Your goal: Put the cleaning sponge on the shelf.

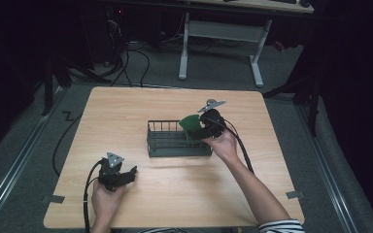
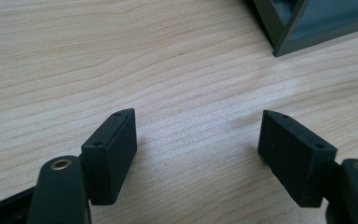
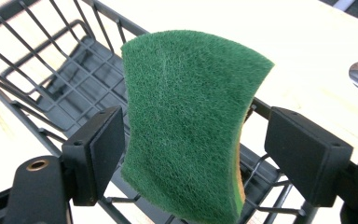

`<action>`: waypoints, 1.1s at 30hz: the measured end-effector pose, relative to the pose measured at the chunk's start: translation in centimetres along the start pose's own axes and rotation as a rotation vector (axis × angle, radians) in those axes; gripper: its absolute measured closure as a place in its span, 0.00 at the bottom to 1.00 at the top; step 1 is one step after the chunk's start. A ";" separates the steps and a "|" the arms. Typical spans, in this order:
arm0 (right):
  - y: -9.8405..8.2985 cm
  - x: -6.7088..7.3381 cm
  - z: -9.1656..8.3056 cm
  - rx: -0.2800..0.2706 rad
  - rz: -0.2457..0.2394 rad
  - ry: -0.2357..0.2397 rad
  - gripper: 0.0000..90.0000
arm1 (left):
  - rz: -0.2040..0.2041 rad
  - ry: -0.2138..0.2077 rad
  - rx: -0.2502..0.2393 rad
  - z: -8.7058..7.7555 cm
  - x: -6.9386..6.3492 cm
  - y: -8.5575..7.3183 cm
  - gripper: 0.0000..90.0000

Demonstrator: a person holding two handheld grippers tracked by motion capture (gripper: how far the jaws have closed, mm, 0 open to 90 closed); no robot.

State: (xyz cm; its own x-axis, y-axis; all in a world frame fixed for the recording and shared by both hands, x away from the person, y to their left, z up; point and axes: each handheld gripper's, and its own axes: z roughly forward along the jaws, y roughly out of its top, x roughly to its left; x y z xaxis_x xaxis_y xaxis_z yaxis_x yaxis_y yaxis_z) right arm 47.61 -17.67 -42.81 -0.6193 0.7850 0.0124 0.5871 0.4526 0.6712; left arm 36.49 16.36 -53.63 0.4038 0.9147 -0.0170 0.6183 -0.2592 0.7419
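The right tongs [image 3: 193, 149] stand open around a green scouring sponge [image 3: 191, 116], whose lower end sits over the right end of the wire basket [image 3: 51, 93], apparently so it drops inside. The left tongs [image 2: 198, 154], open and empty, rest on the bench [image 2: 121, 56] in front of the basket.

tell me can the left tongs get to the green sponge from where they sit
Probably yes: the left tongs sit open on bare table, and the green sponge stands at the wire basket's right end, though the right tongs crowd it.
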 end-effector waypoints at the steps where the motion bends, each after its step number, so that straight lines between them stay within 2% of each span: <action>1: 0.0 0.0 -0.1 -0.006 0.003 0.001 0.22 | 0.000 0.000 0.000 0.0 0.0 0.0 0.32; 6: -0.5 -0.4 -1.8 -0.061 0.021 -0.001 0.24 | 0.000 0.000 0.000 0.0 0.0 0.0 0.32; 7: -0.9 -0.7 -2.8 -0.086 0.023 0.001 0.25 | 0.000 0.000 0.000 0.0 0.0 0.0 0.32; 9: -1.1 -0.8 -3.1 -0.093 0.024 0.002 0.25 | 0.000 0.000 0.000 0.0 0.0 0.0 0.32; 12: -1.8 -1.1 -5.1 -0.137 0.031 -0.001 0.28 | 0.000 0.000 0.000 0.0 0.0 0.0 0.32; 15: -2.5 -1.3 -6.0 -0.155 0.044 0.001 0.29 | 0.000 0.000 0.000 0.0 0.0 0.0 0.32; 25: -5.6 -2.8 -9.4 -0.194 0.088 -0.033 0.30 | 0.000 0.000 0.000 0.0 0.0 0.0 0.32; 27: -5.9 -2.9 -9.7 -0.197 0.092 -0.038 0.31 | 0.000 0.000 0.000 0.0 0.0 0.0 0.32; 29: -6.5 -3.0 -10.3 -0.222 0.111 -0.041 0.32 | 0.000 0.000 0.000 0.0 0.0 0.0 0.32; 33: -7.8 -3.3 -11.0 -0.221 0.122 -0.050 0.32 | 0.000 0.000 0.000 0.0 0.0 0.0 0.32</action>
State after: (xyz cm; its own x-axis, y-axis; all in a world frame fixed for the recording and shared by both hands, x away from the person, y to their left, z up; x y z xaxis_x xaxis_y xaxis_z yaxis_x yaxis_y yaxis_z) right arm 39.38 -28.44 -39.95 -0.5212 0.8506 0.0699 0.5243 0.2545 0.8126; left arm 36.50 16.36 -53.62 0.4039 0.9147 -0.0164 0.6182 -0.2597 0.7419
